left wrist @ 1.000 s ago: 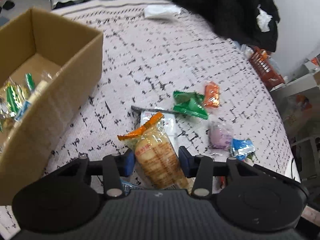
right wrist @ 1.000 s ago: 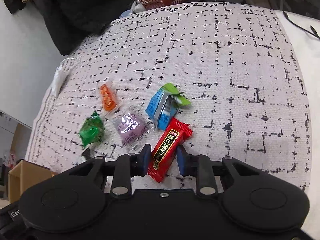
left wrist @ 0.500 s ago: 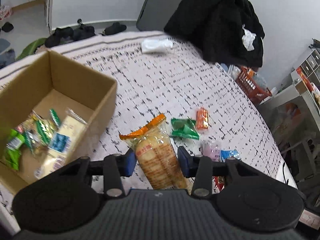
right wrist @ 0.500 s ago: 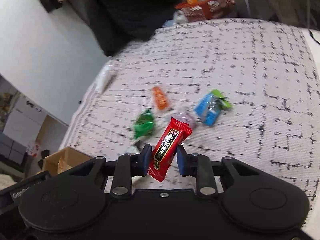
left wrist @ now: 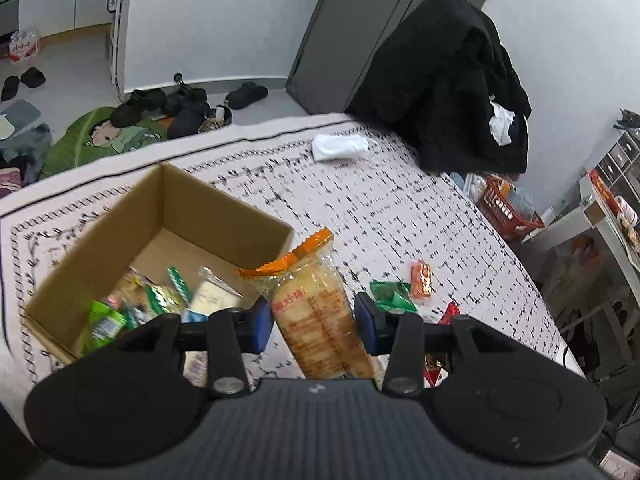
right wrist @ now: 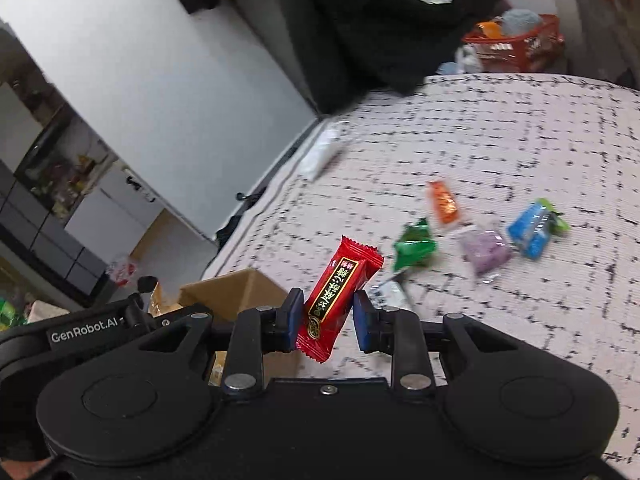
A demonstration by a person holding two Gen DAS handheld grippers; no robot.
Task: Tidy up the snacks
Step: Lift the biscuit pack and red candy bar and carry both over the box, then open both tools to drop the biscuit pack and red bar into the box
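Note:
My left gripper (left wrist: 314, 322) is shut on a clear cracker pack with an orange top (left wrist: 316, 304), held in the air to the right of the open cardboard box (left wrist: 100, 240). The box holds several snack packs (left wrist: 156, 300). My right gripper (right wrist: 326, 320) is shut on a red candy bar wrapper (right wrist: 338, 292), held above the table; the box corner (right wrist: 236, 292) shows to its left. A green pack (right wrist: 414, 246), an orange pack (right wrist: 443, 202), a purple pack (right wrist: 484, 250) and a blue pack (right wrist: 534, 228) lie on the patterned tablecloth.
A white face mask (left wrist: 340, 147) lies at the table's far edge. A black coat (left wrist: 444, 92) hangs over a chair behind the table. A red basket (left wrist: 506, 208) stands on the floor at the right. Shoes (left wrist: 180, 104) lie on the floor beyond.
Both grippers have lifted with their snacks and moved left toward the box. The box now shows more fully in the left wrist view, and its corner has entered the right wrist view.

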